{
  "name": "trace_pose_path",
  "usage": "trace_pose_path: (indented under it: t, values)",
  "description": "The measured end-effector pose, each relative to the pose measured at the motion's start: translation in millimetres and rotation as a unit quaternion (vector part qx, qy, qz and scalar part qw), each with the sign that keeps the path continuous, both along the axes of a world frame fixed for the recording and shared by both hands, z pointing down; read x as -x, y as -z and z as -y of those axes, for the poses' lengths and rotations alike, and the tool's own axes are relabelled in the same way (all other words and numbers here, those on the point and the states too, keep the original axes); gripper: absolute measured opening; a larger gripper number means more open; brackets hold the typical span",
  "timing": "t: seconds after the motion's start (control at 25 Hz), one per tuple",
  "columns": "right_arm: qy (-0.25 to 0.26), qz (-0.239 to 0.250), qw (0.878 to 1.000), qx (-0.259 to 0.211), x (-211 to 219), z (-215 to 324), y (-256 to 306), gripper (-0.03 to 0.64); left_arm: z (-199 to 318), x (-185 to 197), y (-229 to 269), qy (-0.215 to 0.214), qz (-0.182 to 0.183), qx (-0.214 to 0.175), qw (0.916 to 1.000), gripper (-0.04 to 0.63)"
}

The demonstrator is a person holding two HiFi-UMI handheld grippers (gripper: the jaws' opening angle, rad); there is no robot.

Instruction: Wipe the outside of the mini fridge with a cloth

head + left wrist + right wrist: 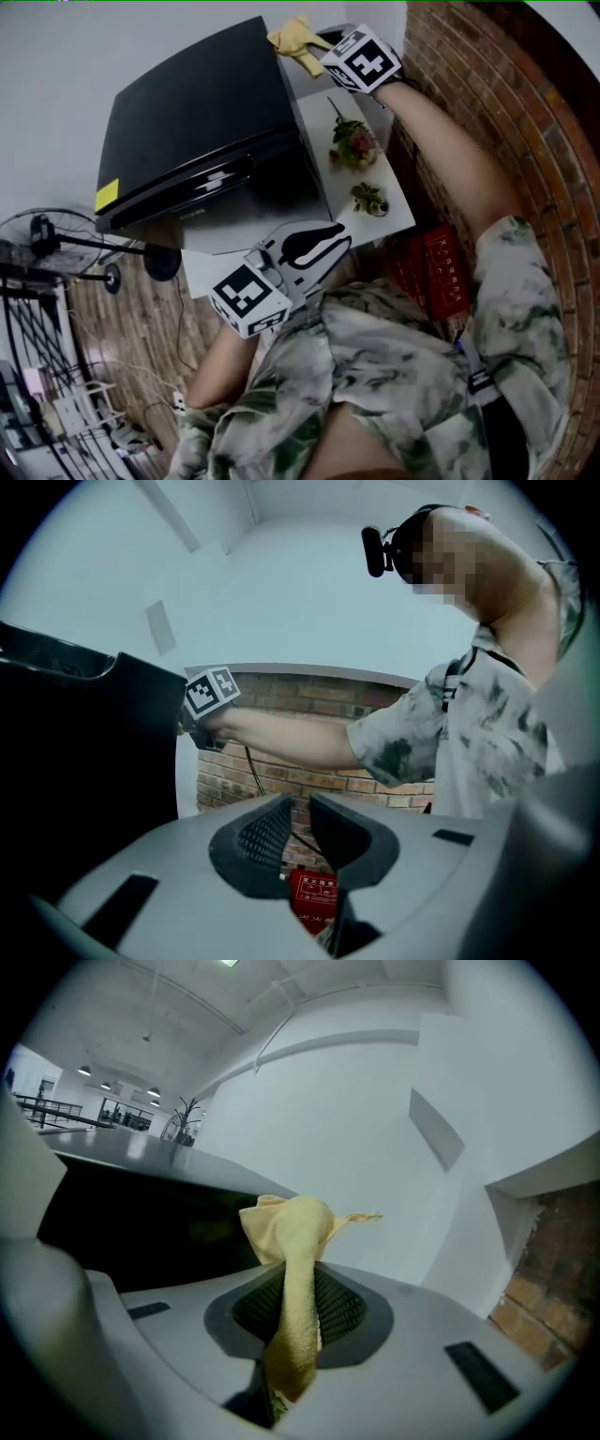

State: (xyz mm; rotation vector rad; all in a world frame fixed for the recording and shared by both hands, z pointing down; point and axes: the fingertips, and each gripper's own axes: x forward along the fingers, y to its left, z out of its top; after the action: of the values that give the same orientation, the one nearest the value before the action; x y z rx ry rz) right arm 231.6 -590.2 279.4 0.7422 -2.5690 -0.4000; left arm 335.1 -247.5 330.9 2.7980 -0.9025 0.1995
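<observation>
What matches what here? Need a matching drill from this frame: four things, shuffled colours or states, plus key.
1. cloth
2. fridge
3. left gripper
4. box

A. black
B. empty, jaws slightly apart
C. red
D. yellow, pinched in the right gripper

Pairs: 1-D, 2-A, 3-B, 4-C

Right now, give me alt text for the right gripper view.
The right claw is shut on a soft yellow cloth, its bunched end sticking up past the tips. Behind are a glossy black mini fridge and a white wall.
</observation>
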Motion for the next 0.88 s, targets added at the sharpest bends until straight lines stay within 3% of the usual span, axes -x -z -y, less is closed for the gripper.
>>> trace_pose_path:
  t: [0.88]
  values:
    - [0.031, -0.052, 0.992, 0.109, 35, -5, -191, 0.084, -4, 9, -21, 0.080, 0.017, 0.049, 0.9955, 0.072]
